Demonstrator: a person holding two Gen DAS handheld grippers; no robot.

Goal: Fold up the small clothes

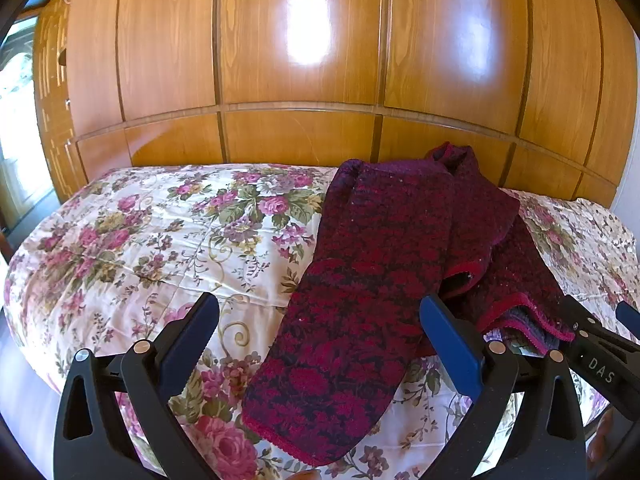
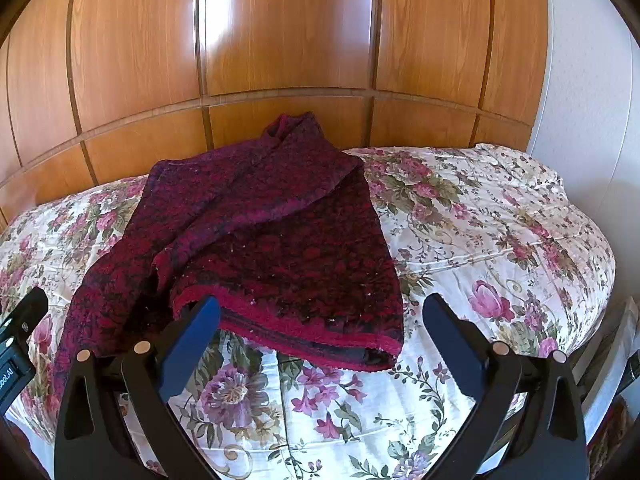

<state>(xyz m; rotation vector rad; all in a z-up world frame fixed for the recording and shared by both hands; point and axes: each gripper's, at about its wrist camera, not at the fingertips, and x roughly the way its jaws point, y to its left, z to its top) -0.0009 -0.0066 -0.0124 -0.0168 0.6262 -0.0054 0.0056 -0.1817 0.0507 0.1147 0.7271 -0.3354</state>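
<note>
While both tools hover low over the near edge of the bed, the left gripper (image 1: 320, 320) has its blue fingers (image 1: 196, 336) spread wide and grasping nothing, and the right gripper (image 2: 320, 320) is likewise released, its fingers (image 2: 452, 328) parted with only air between them. A dark red and purple knitted garment (image 1: 384, 248) lies on the floral bedspread (image 1: 132, 232), partly folded: one long sleeve (image 1: 332, 360) stretches toward the left tool and ends between its fingers' line of sight, while the body is doubled over itself into a thicker layered bundle (image 2: 304, 280). From the right wrist view, the folded hem (image 2: 312, 338) with its bright red edging sits just beyond the right gripper, near its left finger. Part of the garment's far end rises against the wooden panelled wardrobe (image 2: 280, 40) behind the bed. No box, basket or drawer holding anything shows in either view; the garment rests directly on the bedspread.
</note>
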